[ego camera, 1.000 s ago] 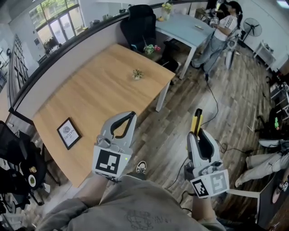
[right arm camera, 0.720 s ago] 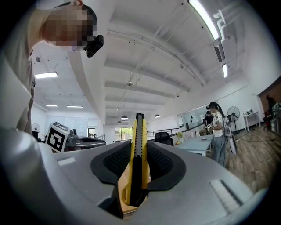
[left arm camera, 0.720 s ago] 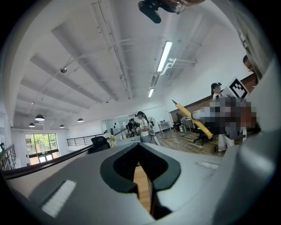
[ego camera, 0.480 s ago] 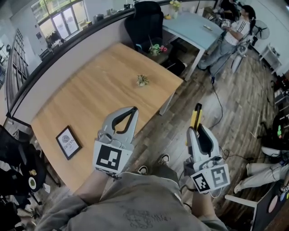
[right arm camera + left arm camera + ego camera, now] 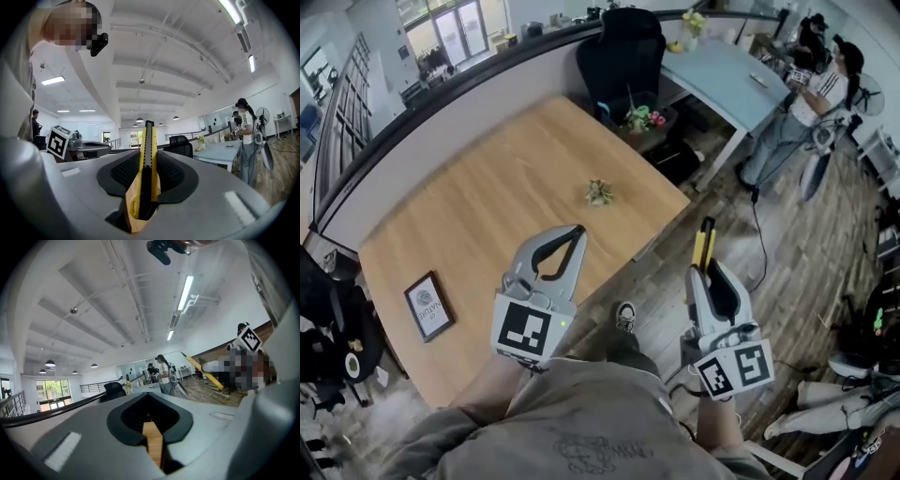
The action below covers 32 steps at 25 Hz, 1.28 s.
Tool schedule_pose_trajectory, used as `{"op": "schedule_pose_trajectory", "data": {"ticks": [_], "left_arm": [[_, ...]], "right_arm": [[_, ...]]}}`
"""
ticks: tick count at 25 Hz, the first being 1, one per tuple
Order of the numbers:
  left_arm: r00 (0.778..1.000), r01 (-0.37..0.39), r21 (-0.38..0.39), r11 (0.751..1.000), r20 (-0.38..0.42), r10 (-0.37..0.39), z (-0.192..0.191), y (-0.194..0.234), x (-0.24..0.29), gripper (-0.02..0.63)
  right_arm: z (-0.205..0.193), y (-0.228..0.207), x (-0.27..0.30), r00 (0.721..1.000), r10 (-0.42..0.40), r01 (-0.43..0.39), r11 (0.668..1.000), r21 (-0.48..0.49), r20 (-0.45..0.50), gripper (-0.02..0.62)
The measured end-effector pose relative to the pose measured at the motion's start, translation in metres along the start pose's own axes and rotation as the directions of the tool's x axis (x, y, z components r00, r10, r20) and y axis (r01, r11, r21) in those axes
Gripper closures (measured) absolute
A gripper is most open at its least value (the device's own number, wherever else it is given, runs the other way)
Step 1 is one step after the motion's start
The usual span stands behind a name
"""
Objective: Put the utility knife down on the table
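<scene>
The wooden table (image 5: 487, 216) stretches ahead. The left tongs (image 5: 576, 236) hang over its near edge, tips together, holding nothing. The right tongs (image 5: 710, 274) are off the table's side, above the floor, clamped on the yellow knife (image 5: 706, 242), which sticks out past their tips. A framed picture (image 5: 428, 307) and a small plant (image 5: 599, 192) lie on the table, well apart.

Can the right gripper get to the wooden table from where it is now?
Probably yes. The right gripper, shut on the utility knife, hangs over the floor just off the table, with nothing between them.
</scene>
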<state>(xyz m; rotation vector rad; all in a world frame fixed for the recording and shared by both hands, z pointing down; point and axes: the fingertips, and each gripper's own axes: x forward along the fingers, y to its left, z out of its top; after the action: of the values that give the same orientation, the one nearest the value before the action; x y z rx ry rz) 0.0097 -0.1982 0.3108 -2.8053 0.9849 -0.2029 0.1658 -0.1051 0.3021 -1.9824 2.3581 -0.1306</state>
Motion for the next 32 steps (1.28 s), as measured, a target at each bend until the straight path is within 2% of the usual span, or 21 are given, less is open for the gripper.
{"op": "schedule_pose_trajectory", "data": {"ticks": [6, 9, 13, 15, 20, 24, 27, 32], "left_arm": [[0.995, -0.088, -0.003, 0.996, -0.046, 0.088, -0.001, 0.022, 0.063, 0.604], [0.991, -0.120, 0.054, 0.991, -0.059, 0.123, -0.001, 0.033, 0.098, 0.604], [0.977, -0.188, 0.017, 0.982, -0.096, 0.189, -0.004, 0.045, 0.134, 0.604], [0.973, -0.207, 0.042, 0.977, -0.098, 0.211, -0.004, 0.051, 0.149, 0.604], [0.952, -0.276, 0.006, 0.961, -0.138, 0.274, -0.005, 0.059, 0.166, 0.604], [0.950, -0.276, 0.076, 0.958, -0.129, 0.284, -0.003, 0.067, 0.175, 0.604], [0.945, -0.283, 0.074, 0.956, -0.148, 0.291, -0.005, 0.072, 0.175, 0.604], [0.952, -0.254, 0.087, 0.963, -0.156, 0.265, -0.012, 0.079, 0.176, 0.604]], "right_arm": [[0.007, -0.051, 0.066, 0.993, 0.115, -0.115, 0.993, 0.002, -0.035, 0.471], [0.010, -0.078, 0.098, 0.983, 0.174, -0.173, 0.985, 0.012, -0.054, 0.471], [0.019, -0.110, 0.136, 0.973, 0.224, -0.225, 0.974, -0.034, -0.052, 0.471], [0.019, -0.123, 0.153, 0.968, 0.244, -0.247, 0.968, -0.051, -0.060, 0.471], [0.014, -0.146, 0.178, 0.955, 0.288, -0.290, 0.957, -0.028, -0.069, 0.471], [0.008, -0.153, 0.192, 0.947, 0.311, -0.311, 0.950, 0.012, -0.081, 0.471], [0.003, -0.154, 0.199, 0.944, 0.314, -0.314, 0.949, 0.019, -0.096, 0.472], [-0.001, -0.151, 0.206, 0.950, 0.295, -0.292, 0.955, 0.043, -0.103, 0.471]]}}
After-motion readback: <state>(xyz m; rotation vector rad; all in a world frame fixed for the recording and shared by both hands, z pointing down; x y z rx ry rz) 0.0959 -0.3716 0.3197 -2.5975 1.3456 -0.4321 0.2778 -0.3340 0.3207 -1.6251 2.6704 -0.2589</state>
